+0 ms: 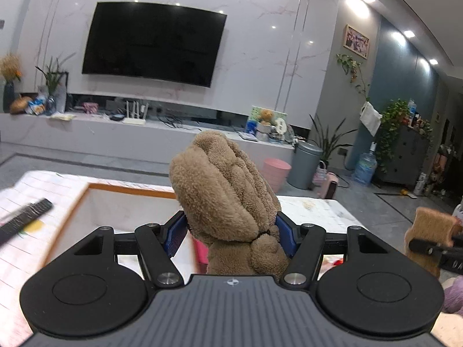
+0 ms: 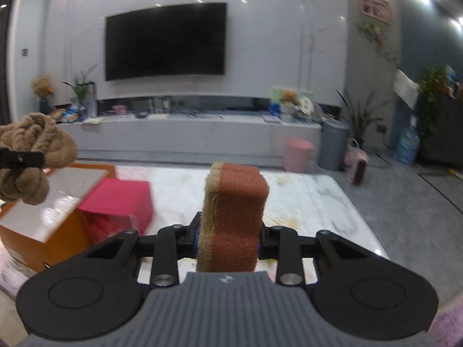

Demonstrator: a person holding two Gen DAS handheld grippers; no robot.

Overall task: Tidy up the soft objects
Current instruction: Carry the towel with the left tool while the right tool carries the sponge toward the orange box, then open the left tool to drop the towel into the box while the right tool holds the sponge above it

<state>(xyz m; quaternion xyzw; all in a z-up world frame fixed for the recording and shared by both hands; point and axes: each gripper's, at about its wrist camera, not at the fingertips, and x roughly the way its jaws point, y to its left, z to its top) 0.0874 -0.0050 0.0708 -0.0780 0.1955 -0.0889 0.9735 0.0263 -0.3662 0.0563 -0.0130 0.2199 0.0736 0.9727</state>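
Nearest the left wrist lens, the left claw (image 1: 230, 230) is clenching a brown fleecy bundle (image 1: 222, 199), its blue pads (image 1: 175, 235) pressing into both flanks while the plush is standing upright and bulging toward twelve o'clock. At about nine o'clock from it, a black remote (image 1: 24, 217) is lying blurred on the pale desk (image 1: 318, 211), and an open orange-rimmed box (image 1: 98, 202) is sitting directly beneath the bundle. At three o'clock, the right claw's sponge is showing at the frame's edge. In the right wrist view, the right claw (image 2: 228, 237) is gripping a rust-coloured sponge (image 2: 234, 214) with a tan fibrous face, held on end between its fingers. At ten o'clock from it, the orange box (image 2: 43, 219) is sitting on the marbled desk with a pink box (image 2: 121, 202) touching its right side. Above them, at nine o'clock, the fleecy bundle (image 2: 34, 156) is hanging in the other claw, well clear of the desk.
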